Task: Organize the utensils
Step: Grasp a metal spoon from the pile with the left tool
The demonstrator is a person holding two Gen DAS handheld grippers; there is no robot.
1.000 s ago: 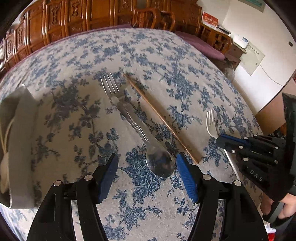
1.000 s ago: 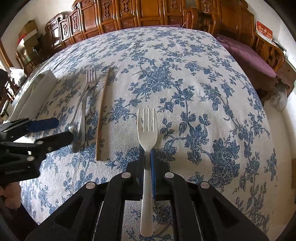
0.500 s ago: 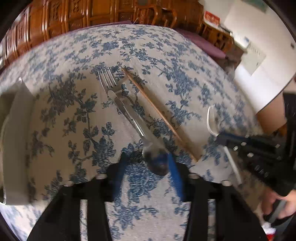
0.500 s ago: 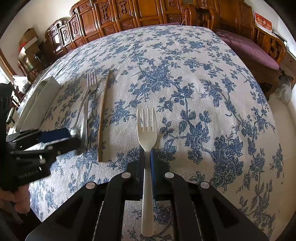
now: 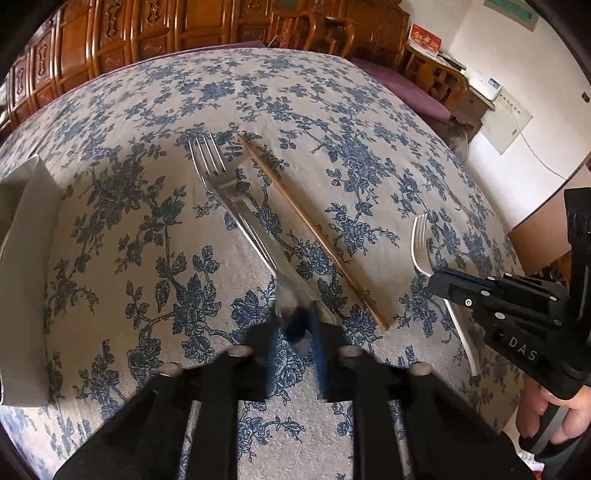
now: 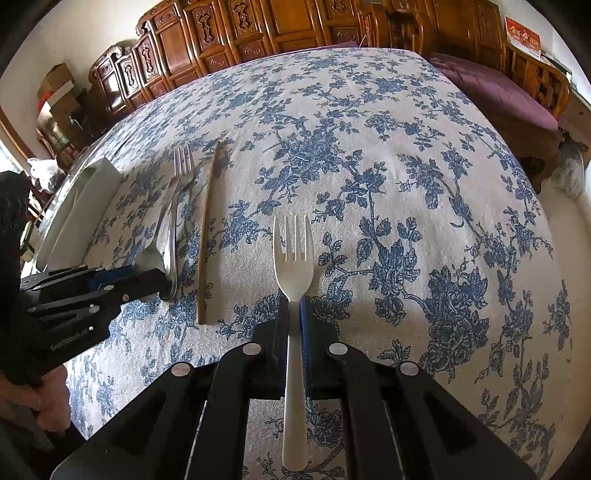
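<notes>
Right now a white plastic fork (image 6: 293, 258) is clamped by its handle between the closed right tongs (image 6: 294, 332), its tines pointing away over the worktop (image 6: 406, 166), which is covered in a blue-flowered cloth. To its left lie a brown chopstick (image 6: 205, 229), then a metal fork (image 5: 221, 181) and a metal spoon (image 6: 168, 243) side by side, touching along their handles. The left tongs (image 5: 301, 328) are closed on the spoon's bowl end, though motion blur hides the exact contact. A pale rectangular tray (image 5: 26, 258) sits at the worktop's left edge, well apart from the utensils. Each hand (image 5: 554, 410) grips the handle of its tool. Carved wooden cabinets (image 6: 258, 29) stand behind the worktop.
</notes>
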